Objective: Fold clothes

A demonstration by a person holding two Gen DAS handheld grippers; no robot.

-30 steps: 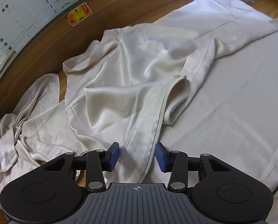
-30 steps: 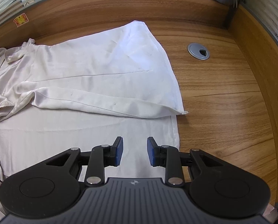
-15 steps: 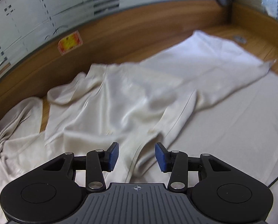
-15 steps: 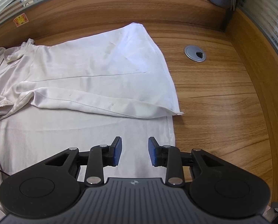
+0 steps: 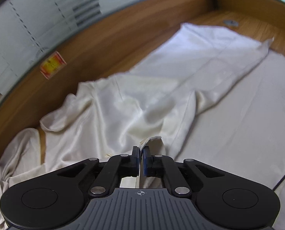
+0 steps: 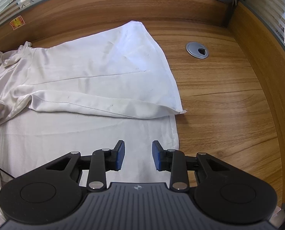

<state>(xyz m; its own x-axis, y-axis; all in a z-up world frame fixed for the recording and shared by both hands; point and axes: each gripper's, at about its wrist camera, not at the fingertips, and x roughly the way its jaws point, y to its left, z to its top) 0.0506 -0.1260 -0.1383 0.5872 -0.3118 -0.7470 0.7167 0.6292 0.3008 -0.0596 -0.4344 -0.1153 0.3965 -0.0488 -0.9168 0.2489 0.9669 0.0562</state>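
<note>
Setting: a wooden desk (image 6: 219,99) with a raised wooden back edge, frosted striped glass behind it.
Left gripper (image 5: 141,160): nearest in its view; its 2 blue pads are drawn together, clamped on a thin edge of the cream garment (image 5: 123,111), which stands up in a small peak right at the fingertips.
Right gripper (image 6: 138,158): nearest in its view; its 2 blue pads stand apart with nothing between them, poised over the flat white cloth (image 6: 85,134) near that cloth's right edge.
Garment, near part: rumpled and satiny in front of the left gripper, with bunched folds trailing off to the left.
Garment, far part: lies smoother, stretching away toward the desk's back corner; in the right wrist view its long folded edge runs across the cloth to a pointed corner (image 6: 181,112) touching bare wood.
White cloth: spread flat under the garment, on the desk.
Beyond the garment: a round grey cable grommet (image 6: 197,50) set in the desk, well apart from the fabric.
Farthest: a red and yellow sticker (image 5: 52,65) on the back edge, its print blurred.
</note>
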